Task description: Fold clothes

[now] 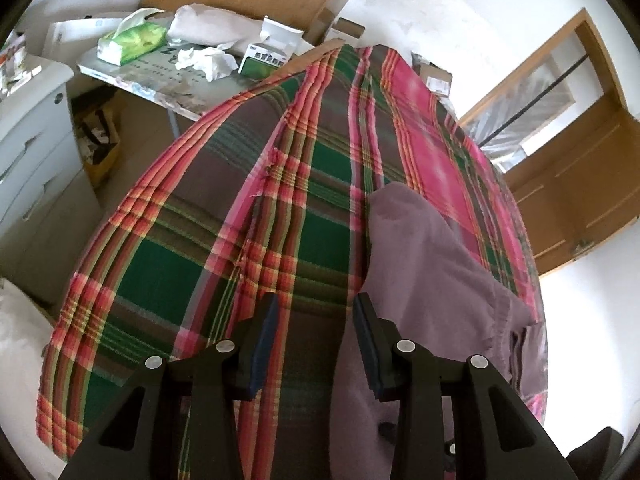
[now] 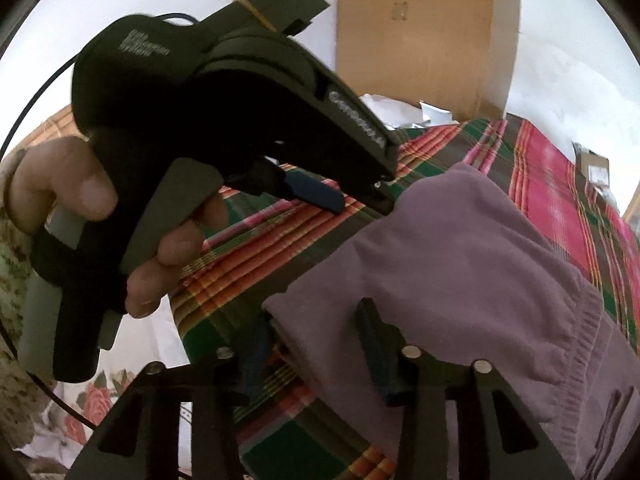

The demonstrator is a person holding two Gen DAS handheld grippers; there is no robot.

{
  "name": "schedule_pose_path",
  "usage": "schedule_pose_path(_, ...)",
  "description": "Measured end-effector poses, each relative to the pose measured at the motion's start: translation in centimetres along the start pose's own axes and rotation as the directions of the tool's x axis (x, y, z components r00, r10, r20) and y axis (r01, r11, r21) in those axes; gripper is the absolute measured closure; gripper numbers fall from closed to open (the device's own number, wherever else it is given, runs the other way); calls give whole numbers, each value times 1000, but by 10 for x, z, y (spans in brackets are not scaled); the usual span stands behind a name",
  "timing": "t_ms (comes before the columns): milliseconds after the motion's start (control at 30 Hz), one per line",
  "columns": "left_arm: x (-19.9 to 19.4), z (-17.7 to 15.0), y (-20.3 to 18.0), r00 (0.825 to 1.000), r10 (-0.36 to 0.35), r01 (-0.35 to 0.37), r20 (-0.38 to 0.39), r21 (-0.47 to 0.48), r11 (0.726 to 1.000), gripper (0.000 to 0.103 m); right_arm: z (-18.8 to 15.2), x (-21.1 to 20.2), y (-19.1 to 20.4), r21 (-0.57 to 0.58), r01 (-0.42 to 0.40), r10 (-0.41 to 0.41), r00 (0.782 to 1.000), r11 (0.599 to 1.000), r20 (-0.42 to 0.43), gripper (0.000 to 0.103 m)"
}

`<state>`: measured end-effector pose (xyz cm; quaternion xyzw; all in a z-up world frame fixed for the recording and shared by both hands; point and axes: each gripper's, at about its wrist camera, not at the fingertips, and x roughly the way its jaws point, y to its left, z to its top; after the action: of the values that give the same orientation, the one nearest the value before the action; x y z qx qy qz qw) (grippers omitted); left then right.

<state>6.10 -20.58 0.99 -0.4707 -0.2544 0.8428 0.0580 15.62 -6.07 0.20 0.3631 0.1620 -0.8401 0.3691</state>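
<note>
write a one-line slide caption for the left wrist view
Open left gripper hovers over plaid sheet, beside mauve garment.

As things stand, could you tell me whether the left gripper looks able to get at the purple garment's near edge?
Probably yes. The left gripper is open just above the plaid sheet, with the purple garment right beside its right-hand finger, and nothing lies between them.
</note>
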Motion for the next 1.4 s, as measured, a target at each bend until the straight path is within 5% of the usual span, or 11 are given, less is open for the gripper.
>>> schedule_pose_path(100,2,3,-2,1000,-16,16,-14,5,1000,63,0,-1,-2,21,-13,13,1000,1000,0,85)
schedule_pose_path(267,-1,8,-5,995,-95,95,11,-28,995,63,1,0,-1,15,-15,15,1000,1000,10,91)
schedule_pose_path(400,-3,13,-11,988,-150,150,24,-26,988,63,-1,-5,-2,15,-21,20,999,1000,30,92)
schedule_pose_path(767,30,29,-33,989,-119,120,-93,7,993,63,-3,-17,-7,29,-50,47,996,998,80,92)
schedule_pose_path(1100,35,39,-45,983,-156,155,-100,-22,988,64,-14,-49,-14,49,-60,51,985,997,165,92)
schedule_pose_path(1200,32,38,-54,984,-154,155,-94,8,988,74,-14,-55,-17,53,-56,46,982,997,181,92)
schedule_pose_path(1400,21,41,-62,980,-185,186,-70,-1,983,74,-20,-75,-19,64,-47,32,975,997,220,92)
